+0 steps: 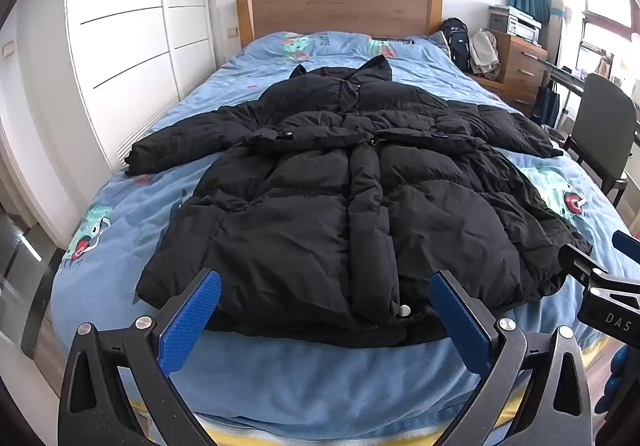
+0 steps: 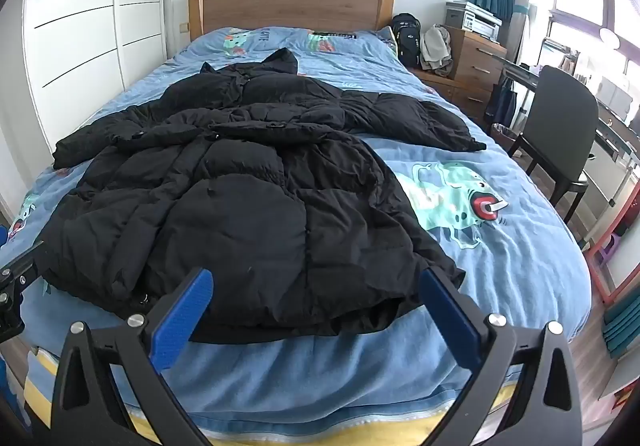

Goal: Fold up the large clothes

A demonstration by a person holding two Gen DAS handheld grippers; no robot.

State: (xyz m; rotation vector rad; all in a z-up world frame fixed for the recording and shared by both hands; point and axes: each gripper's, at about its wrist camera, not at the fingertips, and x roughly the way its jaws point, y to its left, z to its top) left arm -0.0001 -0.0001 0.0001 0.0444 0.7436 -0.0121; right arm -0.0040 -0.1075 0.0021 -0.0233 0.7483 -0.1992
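Note:
A large black puffer coat (image 1: 340,182) lies spread front-up on the blue bed cover (image 1: 320,378), sleeves out to both sides and hem toward me. It also shows in the right wrist view (image 2: 240,198). My left gripper (image 1: 325,286) is open and empty, just above the hem at the foot of the bed. My right gripper (image 2: 316,282) is open and empty over the hem's right part. The right gripper's body shows at the right edge of the left wrist view (image 1: 600,282).
White wardrobe doors (image 1: 132,38) run along the bed's left side. A wooden headboard (image 1: 340,10) is at the far end. A dark chair (image 2: 560,118), a wooden dresser (image 2: 476,58) and a backpack (image 2: 406,36) stand to the right.

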